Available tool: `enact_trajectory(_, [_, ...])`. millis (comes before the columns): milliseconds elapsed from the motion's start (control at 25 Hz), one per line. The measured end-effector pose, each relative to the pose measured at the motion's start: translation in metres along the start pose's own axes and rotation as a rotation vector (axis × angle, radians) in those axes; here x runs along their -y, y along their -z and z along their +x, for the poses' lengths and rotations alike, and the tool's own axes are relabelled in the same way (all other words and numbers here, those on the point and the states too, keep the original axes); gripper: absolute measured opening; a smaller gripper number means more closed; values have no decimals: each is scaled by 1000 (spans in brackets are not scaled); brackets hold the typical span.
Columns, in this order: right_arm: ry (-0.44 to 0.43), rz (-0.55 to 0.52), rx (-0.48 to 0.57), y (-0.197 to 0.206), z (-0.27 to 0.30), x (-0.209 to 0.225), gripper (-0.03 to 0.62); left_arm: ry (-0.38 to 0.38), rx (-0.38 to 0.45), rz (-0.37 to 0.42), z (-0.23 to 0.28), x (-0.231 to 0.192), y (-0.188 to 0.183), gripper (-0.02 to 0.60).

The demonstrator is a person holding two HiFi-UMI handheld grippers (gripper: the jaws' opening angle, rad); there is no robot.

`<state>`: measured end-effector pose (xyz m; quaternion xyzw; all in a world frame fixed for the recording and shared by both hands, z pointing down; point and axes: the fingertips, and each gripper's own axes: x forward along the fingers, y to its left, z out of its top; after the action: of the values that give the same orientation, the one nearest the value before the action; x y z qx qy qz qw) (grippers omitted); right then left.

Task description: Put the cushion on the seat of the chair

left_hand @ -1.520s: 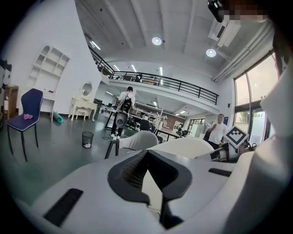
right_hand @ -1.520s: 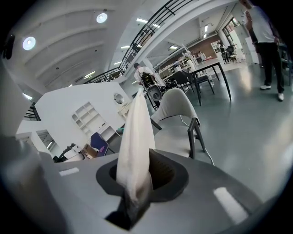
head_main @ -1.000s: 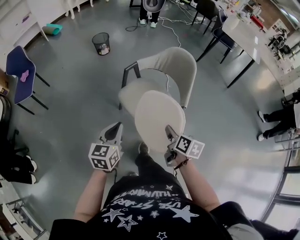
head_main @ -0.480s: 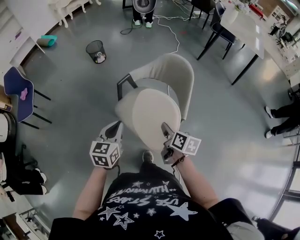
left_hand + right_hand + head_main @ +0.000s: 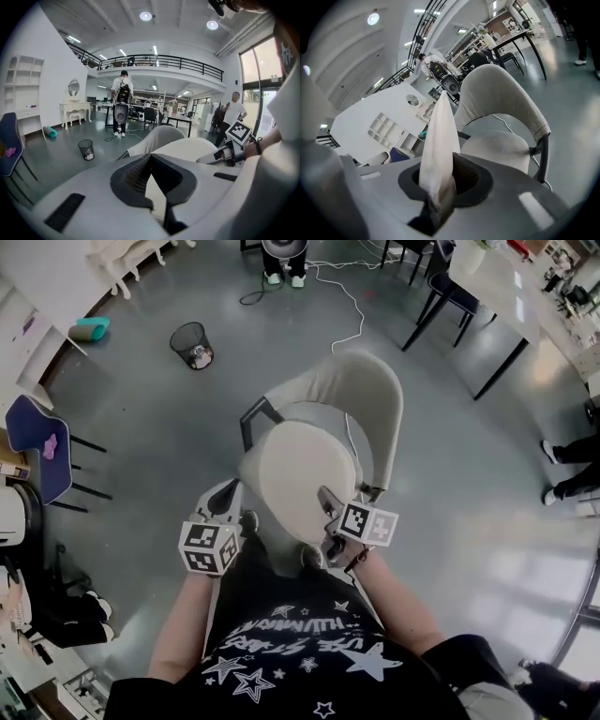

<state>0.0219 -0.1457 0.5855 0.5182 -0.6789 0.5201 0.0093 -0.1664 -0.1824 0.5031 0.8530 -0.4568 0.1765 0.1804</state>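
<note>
Lowered cushion (image 5: 305,472), pinched by right tongs (image 5: 324,497), hides chair (image 5: 367,390) seat; left tongs (image 5: 228,493) closed.

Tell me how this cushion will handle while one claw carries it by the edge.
Probably light: the right claw holds the cushion up by one pinched edge. It seems fairly stiff, standing on edge above the jaws without drooping. The fabric cover looks soft, so it likely won't slip.
</note>
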Motion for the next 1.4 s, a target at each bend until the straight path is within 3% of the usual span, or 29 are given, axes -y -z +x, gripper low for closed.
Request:
enact_trajectory(160, [55, 10, 2, 3, 33, -4, 61, 78, -45, 11, 40, -30, 2, 9])
enact_trajectory(480, [119, 180, 54, 9, 85, -14, 61, 314, -179, 112, 102, -64, -1, 9])
enact_trajectory(640, [134, 227, 70, 9, 115, -13, 61, 397, -246, 168, 125, -84, 11, 9])
enact_trajectory(880, [174, 310, 88, 12, 127, 16, 61, 483, -325, 229, 154, -86, 32, 9])
enact_trajectory(1160, [308, 232, 41, 15, 122, 67, 61, 539, -371, 275, 167, -75, 46, 9])
enact_trajectory(1400, [352, 260, 32, 31, 117, 112, 63, 555, -393, 294, 174, -61, 62, 9])
